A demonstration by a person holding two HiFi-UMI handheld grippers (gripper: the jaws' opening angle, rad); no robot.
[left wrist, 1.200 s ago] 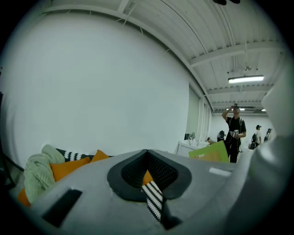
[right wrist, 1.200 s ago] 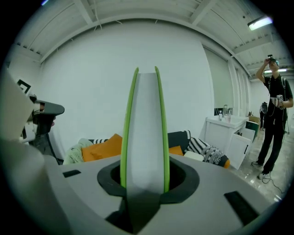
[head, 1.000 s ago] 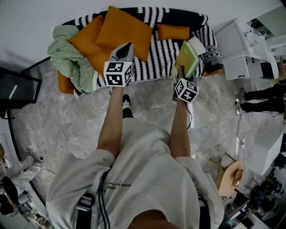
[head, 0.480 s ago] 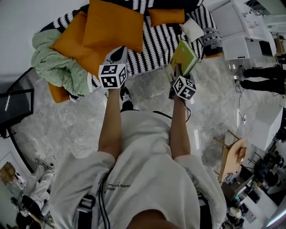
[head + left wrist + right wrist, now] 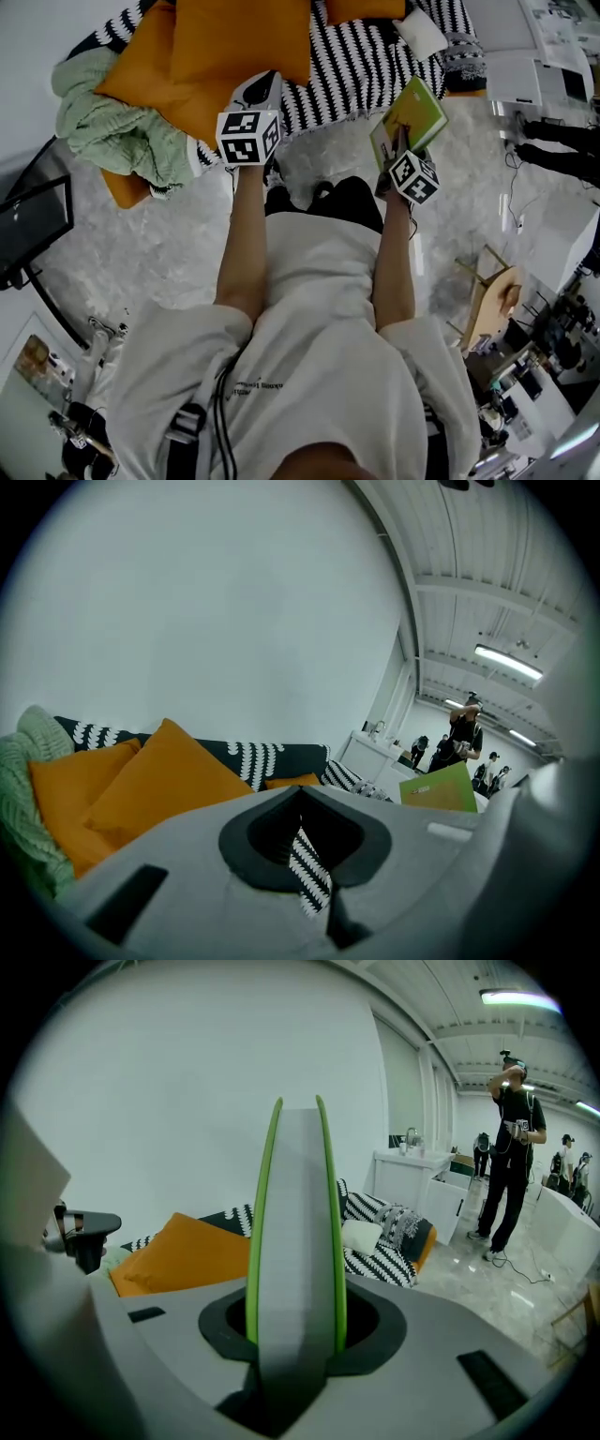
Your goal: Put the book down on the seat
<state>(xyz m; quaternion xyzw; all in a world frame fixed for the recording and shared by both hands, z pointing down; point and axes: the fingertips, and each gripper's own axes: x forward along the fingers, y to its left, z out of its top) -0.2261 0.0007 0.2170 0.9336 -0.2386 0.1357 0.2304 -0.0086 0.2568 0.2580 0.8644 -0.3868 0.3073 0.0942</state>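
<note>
Book: the green book (image 5: 412,117) is being held on edge in the air, over the floor just in front of the seat (image 5: 349,67), and is not touching it.
Right gripper: the right gripper (image 5: 398,145) is being used as the clamp, with both jaws pressed on the book's covers.
Left gripper: the left gripper (image 5: 262,87) is being held by the orange cushions (image 5: 239,37). Its jaws are almost together, with a thin slit and nothing between them.
Seat: the left part is being taken up by the cushions and a green blanket (image 5: 112,131), while the striped stretch at the right is being left bare.
Done: only the carrying, judging by the book's place.
Left: the lowering onto the striped cover and the release.
</note>
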